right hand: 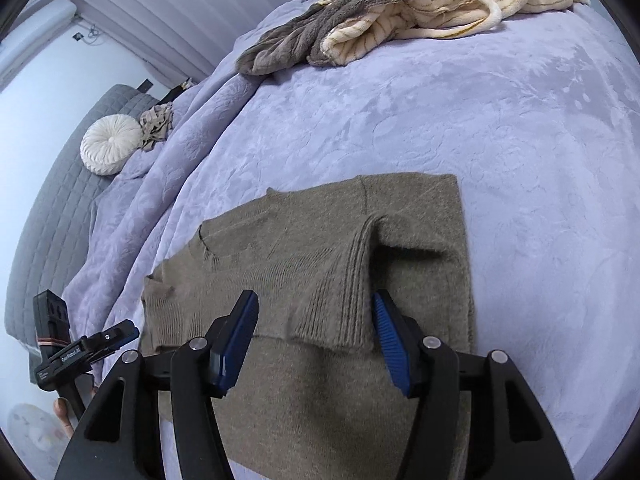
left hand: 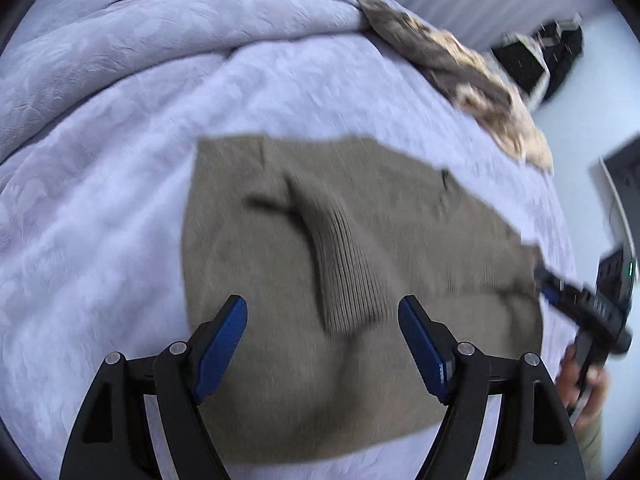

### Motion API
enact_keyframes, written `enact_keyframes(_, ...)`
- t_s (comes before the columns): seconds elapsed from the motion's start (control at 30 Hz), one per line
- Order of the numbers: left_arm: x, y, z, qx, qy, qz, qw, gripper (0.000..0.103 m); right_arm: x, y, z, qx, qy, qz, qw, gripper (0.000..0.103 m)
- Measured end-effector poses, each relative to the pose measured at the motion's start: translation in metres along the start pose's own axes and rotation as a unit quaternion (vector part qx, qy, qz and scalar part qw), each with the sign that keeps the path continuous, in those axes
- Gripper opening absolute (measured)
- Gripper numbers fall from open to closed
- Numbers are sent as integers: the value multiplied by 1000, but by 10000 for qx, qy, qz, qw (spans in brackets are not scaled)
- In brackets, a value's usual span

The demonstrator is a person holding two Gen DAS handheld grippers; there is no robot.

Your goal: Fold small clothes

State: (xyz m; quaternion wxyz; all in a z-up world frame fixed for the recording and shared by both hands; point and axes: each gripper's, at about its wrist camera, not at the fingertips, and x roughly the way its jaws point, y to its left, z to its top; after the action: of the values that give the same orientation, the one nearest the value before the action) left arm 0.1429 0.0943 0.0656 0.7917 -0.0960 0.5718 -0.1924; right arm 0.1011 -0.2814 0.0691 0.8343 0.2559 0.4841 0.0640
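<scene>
A brown knit sweater (left hand: 360, 220) (right hand: 300, 248) lies flat on the lavender bed cover (left hand: 100, 160) (right hand: 440, 120), with a ribbed sleeve folded across its body and its lower part turned up toward me. My left gripper (left hand: 322, 312) hovers open over the sweater's near half, with nothing pressed between its blue pads. My right gripper (right hand: 314, 300) is open too, its pads standing either side of the ribbed cuff (right hand: 352, 320) without squeezing it. Each gripper shows at the edge of the other's view: the right gripper (left hand: 576, 300) held by a hand, and the left gripper (right hand: 100, 340).
A heap of cream striped fleece (right hand: 440, 0) and grey fleece (right hand: 300, 44) lies at the far side of the bed, blurred in the left wrist view as a pile (left hand: 460, 72). A round white cushion (right hand: 110, 144) and a crumpled beige cloth (right hand: 158, 126) sit by the grey quilted headboard (right hand: 60, 200).
</scene>
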Motion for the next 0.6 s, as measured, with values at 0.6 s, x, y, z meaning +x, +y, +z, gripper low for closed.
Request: enact_keyframes(0.6, 21, -37, 96, -123, -689, -9, 9975, 79, 22, 15, 65, -8, -428, -122, 9990, 63)
